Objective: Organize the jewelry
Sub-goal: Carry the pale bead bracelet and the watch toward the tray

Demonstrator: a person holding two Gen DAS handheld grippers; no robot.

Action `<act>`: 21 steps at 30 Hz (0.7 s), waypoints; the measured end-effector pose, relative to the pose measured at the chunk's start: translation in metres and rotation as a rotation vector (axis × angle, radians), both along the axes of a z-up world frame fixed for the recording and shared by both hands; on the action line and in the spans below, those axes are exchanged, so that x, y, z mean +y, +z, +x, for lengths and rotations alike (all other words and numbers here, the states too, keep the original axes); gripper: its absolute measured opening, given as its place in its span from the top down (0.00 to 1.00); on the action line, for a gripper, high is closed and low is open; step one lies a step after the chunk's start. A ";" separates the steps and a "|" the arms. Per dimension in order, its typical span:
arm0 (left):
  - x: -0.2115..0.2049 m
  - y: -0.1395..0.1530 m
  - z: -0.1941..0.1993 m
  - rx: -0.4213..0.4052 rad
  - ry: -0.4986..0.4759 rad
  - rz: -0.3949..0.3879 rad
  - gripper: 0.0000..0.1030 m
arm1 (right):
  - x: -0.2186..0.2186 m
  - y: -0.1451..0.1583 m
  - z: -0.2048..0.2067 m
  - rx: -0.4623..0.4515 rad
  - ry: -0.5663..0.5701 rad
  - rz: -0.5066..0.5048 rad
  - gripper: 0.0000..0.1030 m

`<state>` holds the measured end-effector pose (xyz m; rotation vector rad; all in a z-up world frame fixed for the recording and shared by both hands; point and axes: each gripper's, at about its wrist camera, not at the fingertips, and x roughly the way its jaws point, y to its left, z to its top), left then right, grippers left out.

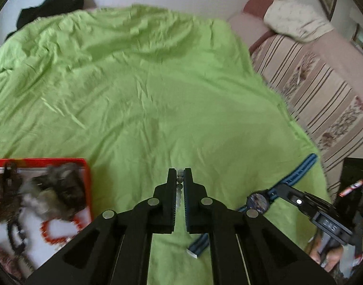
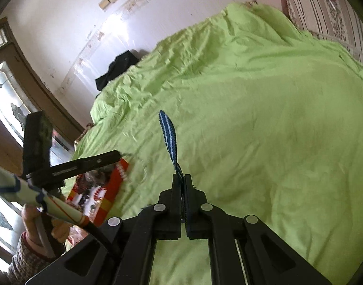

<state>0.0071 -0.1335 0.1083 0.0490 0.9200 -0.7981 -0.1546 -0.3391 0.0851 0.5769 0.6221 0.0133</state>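
L gripper (image 1: 179, 178) nearly closed, pinching grey bead strand (image 1: 180, 185). R gripper (image 2: 182, 182) clamped on blue striped watch strap (image 2: 167, 135), watch (image 1: 257, 201) raised above green sheet (image 1: 145, 90). Red tray (image 1: 85, 166) w/ jewelry at sheet's near-left edge.

Left gripper (image 1: 179, 174) nearly closed; right gripper (image 2: 182, 181) clamped tight.

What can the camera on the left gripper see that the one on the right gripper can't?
Only the left wrist view shows the watch face, the grey beads pinched in the left gripper, and the striped sofa. Only the right wrist view shows the glazed wooden door and the right gripper clamped on the watch strap. Both show the green bedsheet, the red jewelry box and the black garment.
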 end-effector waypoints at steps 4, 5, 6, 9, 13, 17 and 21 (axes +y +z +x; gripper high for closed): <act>0.037 0.027 -0.015 -0.026 0.032 -0.054 0.95 | 0.015 0.021 -0.003 -0.027 0.026 -0.033 0.97; 0.045 0.032 -0.019 -0.034 0.038 -0.056 0.95 | 0.020 0.027 -0.004 -0.036 0.034 -0.044 0.97; 0.053 0.036 -0.022 -0.041 0.045 -0.058 0.95 | 0.024 0.032 -0.004 -0.044 0.042 -0.054 0.97; 0.082 0.046 -0.032 -0.062 0.064 -0.048 0.95 | 0.039 0.049 -0.006 -0.068 0.069 -0.084 0.97; 0.122 0.055 -0.045 -0.093 0.113 -0.024 0.95 | 0.063 0.070 -0.007 -0.103 0.104 -0.125 0.97; 0.155 0.056 -0.051 -0.117 0.163 -0.003 0.95 | 0.087 0.087 -0.005 -0.131 0.146 -0.152 0.97; 0.185 0.055 -0.058 -0.145 0.216 0.018 0.95 | 0.110 0.103 0.002 -0.149 0.190 -0.175 0.97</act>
